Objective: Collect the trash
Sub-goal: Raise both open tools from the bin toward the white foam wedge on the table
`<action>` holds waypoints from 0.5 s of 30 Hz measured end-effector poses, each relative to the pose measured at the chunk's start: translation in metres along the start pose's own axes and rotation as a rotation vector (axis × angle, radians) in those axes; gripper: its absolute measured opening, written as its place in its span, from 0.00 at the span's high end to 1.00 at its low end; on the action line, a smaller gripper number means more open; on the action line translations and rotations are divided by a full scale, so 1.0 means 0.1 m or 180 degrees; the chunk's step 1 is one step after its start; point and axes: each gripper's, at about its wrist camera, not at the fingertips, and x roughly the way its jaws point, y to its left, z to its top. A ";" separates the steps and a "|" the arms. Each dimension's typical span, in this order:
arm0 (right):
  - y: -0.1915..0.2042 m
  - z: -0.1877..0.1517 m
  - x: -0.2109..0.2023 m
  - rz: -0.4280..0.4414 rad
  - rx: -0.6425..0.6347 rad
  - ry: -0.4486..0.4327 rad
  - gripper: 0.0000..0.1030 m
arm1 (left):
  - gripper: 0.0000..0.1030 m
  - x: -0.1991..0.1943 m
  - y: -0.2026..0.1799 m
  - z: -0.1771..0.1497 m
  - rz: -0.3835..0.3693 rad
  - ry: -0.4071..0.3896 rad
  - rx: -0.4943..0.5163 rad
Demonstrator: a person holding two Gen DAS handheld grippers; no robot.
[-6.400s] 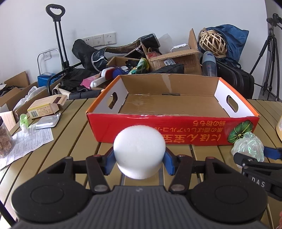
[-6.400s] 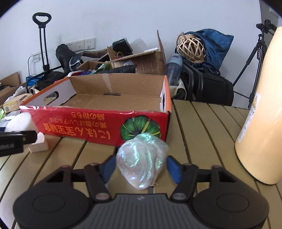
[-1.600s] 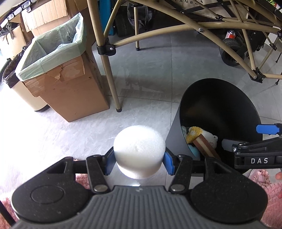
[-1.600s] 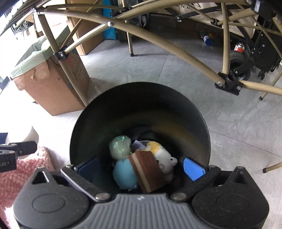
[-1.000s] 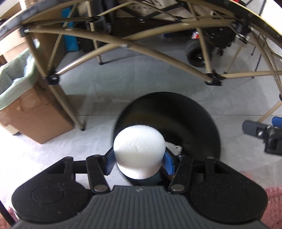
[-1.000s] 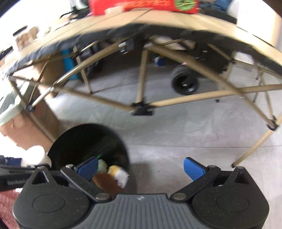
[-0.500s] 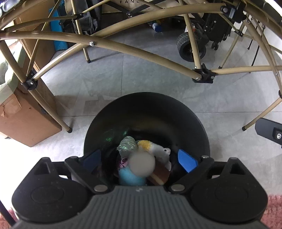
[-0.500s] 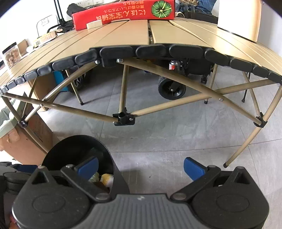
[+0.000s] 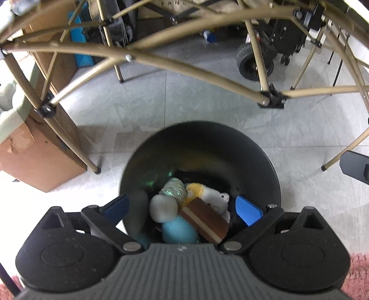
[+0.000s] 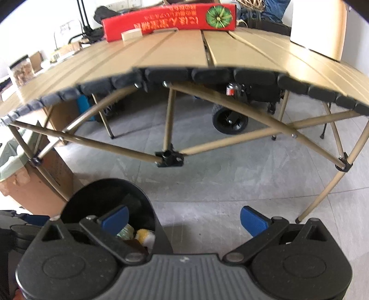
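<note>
Left gripper point(image 9: 182, 208) over black bin point(image 9: 200, 136), fingers point(image 9: 248, 211) wide apart w/ nothing between, white foam ball point(image 9: 163, 208) lying in bin among other trash, right gripper point(image 10: 183, 219) fingers apart, empty, beside bin, red box point(image 10: 168, 18) on tabletop point(image 10: 184, 50).

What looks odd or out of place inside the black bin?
A white and yellow plush toy and a layered wooden block lie in the black bin among wrappers; they hardly look like trash.

White foam ball point(image 9: 164, 208) lies in the black bin point(image 9: 200, 143) — atop other trash.
</note>
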 end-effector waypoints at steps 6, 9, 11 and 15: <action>0.15 0.08 -0.41 0.0229 -0.0135 -0.0332 0.00 | 0.02 -0.41 0.27 -0.02 0.0034 -0.0312 -0.0164; 0.24 0.13 -0.65 0.0314 -0.0248 -0.0551 0.00 | 0.02 -0.72 0.40 -0.01 0.0029 -0.0580 -0.0247; 0.31 0.19 -0.81 0.0344 -0.0329 -0.0703 0.00 | 0.01 -0.94 0.46 0.01 0.0011 -0.0772 -0.0279; 0.39 0.41 -1.03 0.0352 -0.0454 -0.0977 0.00 | 0.00 -1.40 0.51 0.14 0.0112 -0.1257 -0.0220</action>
